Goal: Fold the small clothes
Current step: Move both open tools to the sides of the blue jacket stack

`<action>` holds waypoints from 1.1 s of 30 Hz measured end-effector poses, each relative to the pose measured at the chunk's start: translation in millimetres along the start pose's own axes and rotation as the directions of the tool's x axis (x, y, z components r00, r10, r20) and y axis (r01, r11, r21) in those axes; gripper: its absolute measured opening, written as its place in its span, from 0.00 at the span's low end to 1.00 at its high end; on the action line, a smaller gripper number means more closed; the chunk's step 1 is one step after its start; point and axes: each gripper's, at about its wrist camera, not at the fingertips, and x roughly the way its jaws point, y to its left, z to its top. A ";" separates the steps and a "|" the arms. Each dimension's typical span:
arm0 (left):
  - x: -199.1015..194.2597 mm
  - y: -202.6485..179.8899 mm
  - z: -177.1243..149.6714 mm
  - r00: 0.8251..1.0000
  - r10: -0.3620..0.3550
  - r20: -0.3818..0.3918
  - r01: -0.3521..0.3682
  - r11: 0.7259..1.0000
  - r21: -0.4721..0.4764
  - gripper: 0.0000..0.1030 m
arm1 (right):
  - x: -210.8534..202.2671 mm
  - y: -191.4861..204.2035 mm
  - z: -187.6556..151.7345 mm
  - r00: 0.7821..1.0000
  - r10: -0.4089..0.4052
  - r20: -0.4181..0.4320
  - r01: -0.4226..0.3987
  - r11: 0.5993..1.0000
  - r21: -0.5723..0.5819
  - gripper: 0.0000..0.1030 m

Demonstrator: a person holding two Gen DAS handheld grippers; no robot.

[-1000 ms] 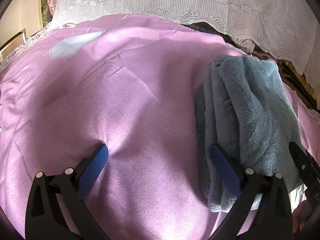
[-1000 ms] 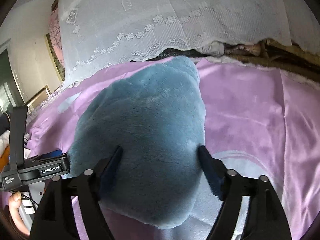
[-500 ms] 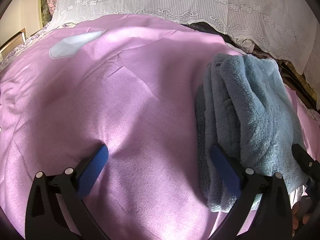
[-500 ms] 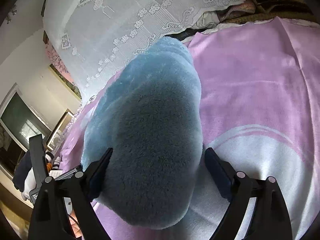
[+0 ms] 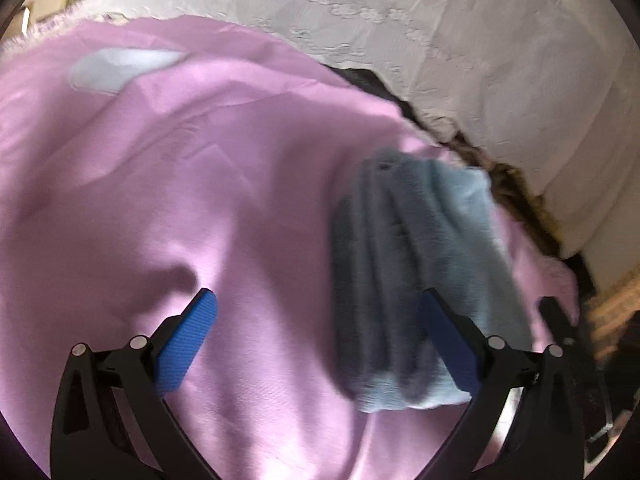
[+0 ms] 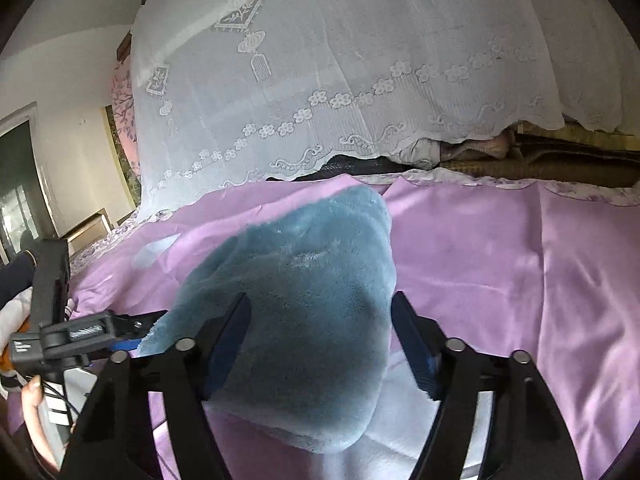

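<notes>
A folded blue fleece (image 6: 304, 312) is lying on the pink bedsheet (image 5: 168, 184). The right hand-held gripper (image 6: 320, 344) is straddling its near end, jaws closing, pads not clearly pressing. The left hand-held gripper (image 5: 316, 336) is standing wide over the sheet, holding nothing, its right finger (image 5: 448, 336) overlapping the fleece edge. A lace curtain (image 6: 340, 80) is hanging behind.

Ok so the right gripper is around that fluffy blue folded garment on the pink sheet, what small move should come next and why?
Probably finish closing the right gripper on the fluffy blue folded garment. Its jaws are closing with the thick bundle between them, and the right-hand blue pad does not look pressed in yet. The left gripper is open over the pink bed sheet beside it, holding nothing, so the right one alone would carry it.
</notes>
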 end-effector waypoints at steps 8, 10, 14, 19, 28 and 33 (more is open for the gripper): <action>18.7 -19.4 -8.5 0.993 0.108 -0.039 -0.103 0.988 0.113 0.96 | 26.9 -5.3 -16.6 0.992 -0.010 -0.122 0.014 0.999 0.035 0.53; 30.1 -11.3 -7.3 0.991 0.109 -0.080 -0.102 0.991 0.082 0.96 | 28.1 -5.3 -18.0 0.991 -0.010 -0.130 0.014 0.999 0.033 0.55; 22.4 -11.3 -5.2 0.993 0.110 -0.044 -0.107 0.991 0.075 0.96 | 28.2 -5.9 -18.6 0.991 -0.012 -0.130 0.016 0.999 0.034 0.58; -16.5 -32.6 1.0 0.988 0.099 0.120 -0.115 0.984 0.134 0.96 | 15.3 1.2 -17.7 0.998 -0.035 -0.061 0.036 0.999 0.011 0.53; 3.2 -95.2 15.1 0.995 -0.015 0.103 -0.012 0.966 0.260 0.96 | 5.2 36.1 -21.4 0.999 -0.034 -0.026 0.029 0.987 -0.157 0.49; 68.6 -91.2 25.2 0.998 0.037 -0.059 -0.025 0.982 0.186 0.96 | 7.4 20.2 -20.8 0.996 0.067 -0.061 -0.072 0.994 -0.079 0.55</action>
